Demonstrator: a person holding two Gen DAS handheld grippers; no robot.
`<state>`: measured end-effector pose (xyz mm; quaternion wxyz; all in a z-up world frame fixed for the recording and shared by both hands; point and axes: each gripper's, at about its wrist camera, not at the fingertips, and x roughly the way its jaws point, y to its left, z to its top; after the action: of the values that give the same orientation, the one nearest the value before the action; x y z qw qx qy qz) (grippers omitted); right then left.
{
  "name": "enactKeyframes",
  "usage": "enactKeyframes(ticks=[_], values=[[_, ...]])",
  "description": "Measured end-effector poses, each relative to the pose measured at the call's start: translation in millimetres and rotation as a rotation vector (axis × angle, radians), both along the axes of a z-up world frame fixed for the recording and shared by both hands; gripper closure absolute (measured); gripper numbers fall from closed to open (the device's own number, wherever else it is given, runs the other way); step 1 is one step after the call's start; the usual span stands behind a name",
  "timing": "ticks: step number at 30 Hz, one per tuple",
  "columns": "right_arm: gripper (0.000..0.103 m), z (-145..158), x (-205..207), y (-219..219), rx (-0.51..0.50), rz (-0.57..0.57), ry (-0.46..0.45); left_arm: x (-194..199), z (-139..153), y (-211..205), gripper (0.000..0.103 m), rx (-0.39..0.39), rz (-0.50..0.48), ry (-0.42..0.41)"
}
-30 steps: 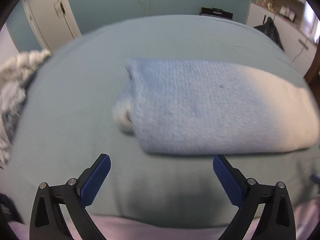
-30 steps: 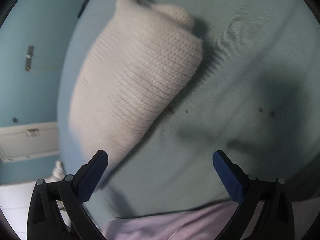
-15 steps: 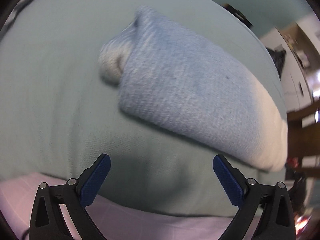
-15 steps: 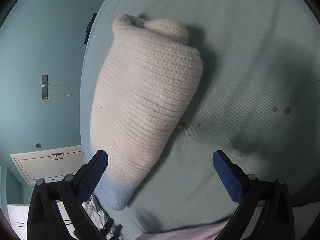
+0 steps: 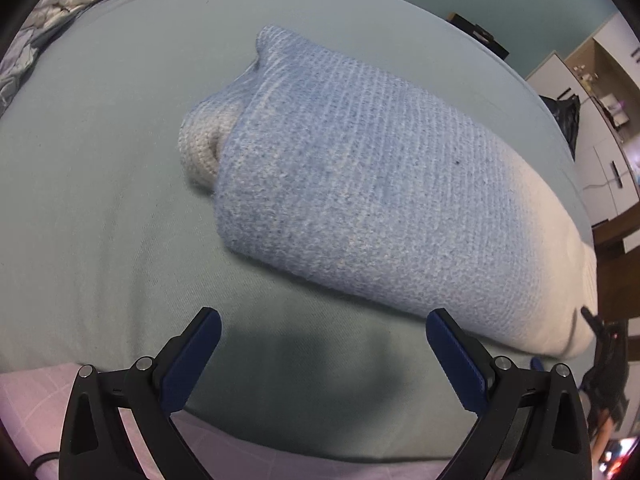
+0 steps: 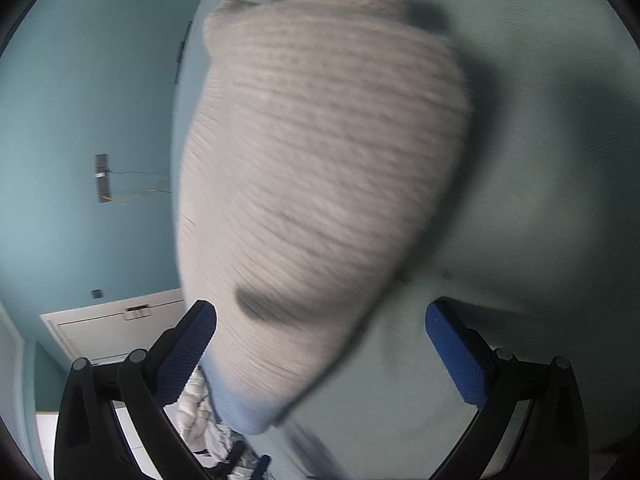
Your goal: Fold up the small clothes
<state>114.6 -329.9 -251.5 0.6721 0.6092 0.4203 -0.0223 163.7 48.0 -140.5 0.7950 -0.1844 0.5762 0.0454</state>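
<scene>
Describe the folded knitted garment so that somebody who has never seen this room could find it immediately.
Look at the wide pale green bed that fills the room. The folded knit lies in the middle of it, in front of both open grippers. It is the only thick ribbed bundle there, blue fading to cream, unlike the crumpled grey bedding at the far edge.

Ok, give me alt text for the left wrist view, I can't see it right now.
A folded knit garment, blue fading to cream at its right end, lies on a pale green bed sheet. The left gripper hovers in front of it, jaws wide open and empty. Crumpled bedding sits at the far left.
</scene>
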Motion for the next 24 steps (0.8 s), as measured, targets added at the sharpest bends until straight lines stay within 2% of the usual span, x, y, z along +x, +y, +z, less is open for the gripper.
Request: enactKeyframes(ticks=[10,12,13,14,15,16,17,18,21,24], values=[[0.001,1,11,-28,-0.019,-0.069,-0.093,11,-3,-14,0.000,0.042,-0.046,-0.022],[0.003,2,12,-33,-0.034,-0.065,-0.112,11,-2,-16,0.000,0.059,-0.050,-0.029],[0.007,2,13,-34,-0.047,-0.060,-0.108,11,-2,-15,0.000,0.065,-0.053,-0.031],[0.018,3,13,-35,-0.062,-0.058,-0.099,9,-1,-14,0.000,0.071,-0.055,-0.032],[0.036,3,12,-37,-0.086,-0.056,-0.078,9,0,-14,0.000,0.077,-0.056,-0.034],[0.041,4,9,-39,-0.103,-0.057,-0.066,11,0,-14,0.000,0.083,-0.056,-0.038],[0.052,7,5,-41,-0.107,-0.063,-0.073,13,1,-15,0.000,0.088,-0.056,-0.042],[0.057,12,1,-42,-0.113,-0.067,-0.082,13,2,-14,0.000,0.094,-0.054,-0.047],[0.063,39,-8,-40,-0.211,-0.052,-0.092,13,10,-12,0.000,0.129,-0.051,-0.082],[0.066,76,-21,-33,-0.353,-0.020,-0.127,13,19,-11,0.000,0.192,-0.060,-0.126]])
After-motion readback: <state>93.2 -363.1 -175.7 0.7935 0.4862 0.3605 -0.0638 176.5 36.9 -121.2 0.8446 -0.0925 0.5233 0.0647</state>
